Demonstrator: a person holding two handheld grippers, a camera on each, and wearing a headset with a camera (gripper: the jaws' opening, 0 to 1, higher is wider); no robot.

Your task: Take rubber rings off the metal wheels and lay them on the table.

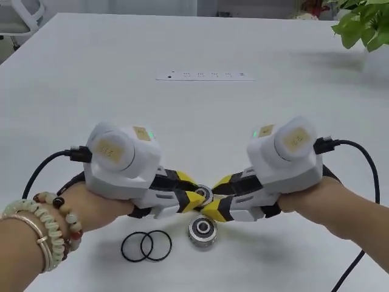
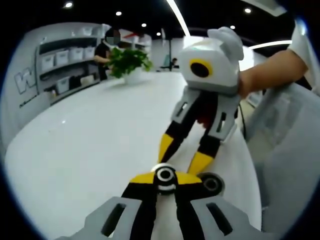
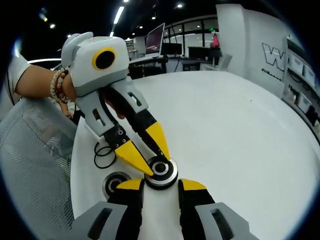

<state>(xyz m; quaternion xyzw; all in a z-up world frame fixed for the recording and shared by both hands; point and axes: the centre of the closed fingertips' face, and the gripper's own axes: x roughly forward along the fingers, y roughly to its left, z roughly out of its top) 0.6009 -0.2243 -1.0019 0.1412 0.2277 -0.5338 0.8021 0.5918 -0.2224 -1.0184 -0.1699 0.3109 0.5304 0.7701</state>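
Observation:
A small metal wheel [image 1: 203, 194] with a dark rubber band is held above the white table [image 1: 200, 121], between both grippers' yellow tips. My left gripper [image 1: 196, 197] comes in from the left and is shut on the wheel [image 2: 165, 176]. My right gripper [image 1: 211, 204] meets it from the right, its jaws closed on the same wheel [image 3: 161, 172]; whether they pinch the rubber or the metal I cannot tell. A second wheel [image 1: 202, 232] lies on the table just below. Two black rubber rings [image 1: 146, 246] lie overlapping to its left.
A socket panel [image 1: 205, 76] is set into the table farther back. A green plant [image 1: 364, 24] stands at the far right corner. Cables [image 1: 364, 164] trail from both grippers. A mesh chair [image 3: 35, 150] is by the near edge.

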